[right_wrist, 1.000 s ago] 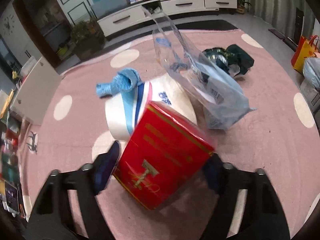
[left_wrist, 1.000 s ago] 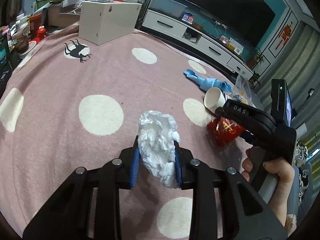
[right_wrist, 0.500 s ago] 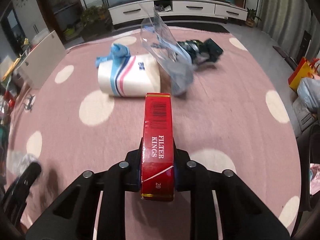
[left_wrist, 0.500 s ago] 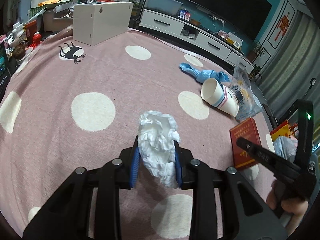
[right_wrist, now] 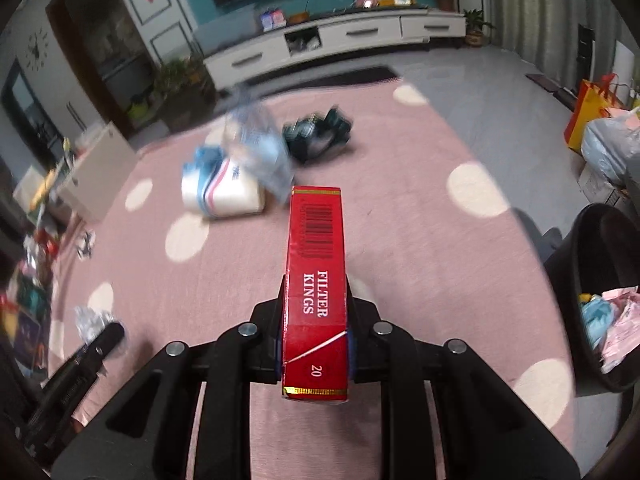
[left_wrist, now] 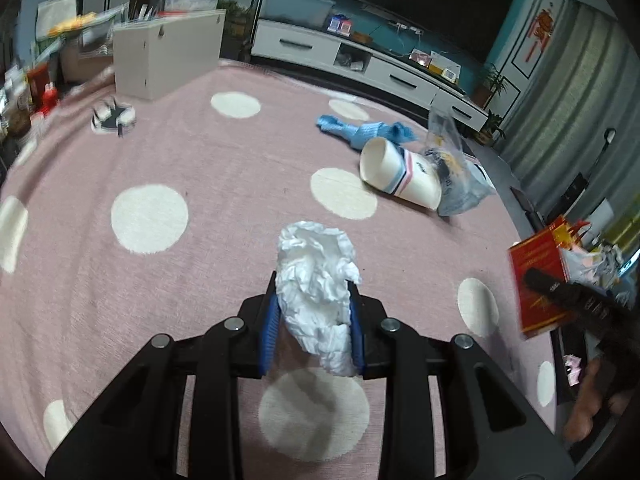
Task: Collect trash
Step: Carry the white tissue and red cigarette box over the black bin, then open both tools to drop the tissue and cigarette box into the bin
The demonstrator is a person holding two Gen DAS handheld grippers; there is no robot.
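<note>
My left gripper (left_wrist: 314, 320) is shut on a crumpled white tissue (left_wrist: 316, 280), held above the pink dotted rug (left_wrist: 200, 168). My right gripper (right_wrist: 314, 320) is shut on a red cigarette box (right_wrist: 316, 280); the box also shows at the right edge of the left wrist view (left_wrist: 536, 280). On the rug lie a paper cup (left_wrist: 400, 176), a blue rag (left_wrist: 364, 130), a clear plastic bag (left_wrist: 456, 176) and a dark wrapper (right_wrist: 316, 138). A black bin (right_wrist: 600, 300) with trash in it stands at the right of the right wrist view.
A white box (left_wrist: 168, 56) stands at the rug's far left. A white TV cabinet (left_wrist: 360, 68) runs along the back wall. Bags (right_wrist: 600, 128) sit beyond the rug's right edge. Clutter (left_wrist: 32, 80) lines the left side.
My right gripper has closed on the red box, lifted it off the rug and carried it right, toward the bin. My left gripper keeps its hold on the tissue.
</note>
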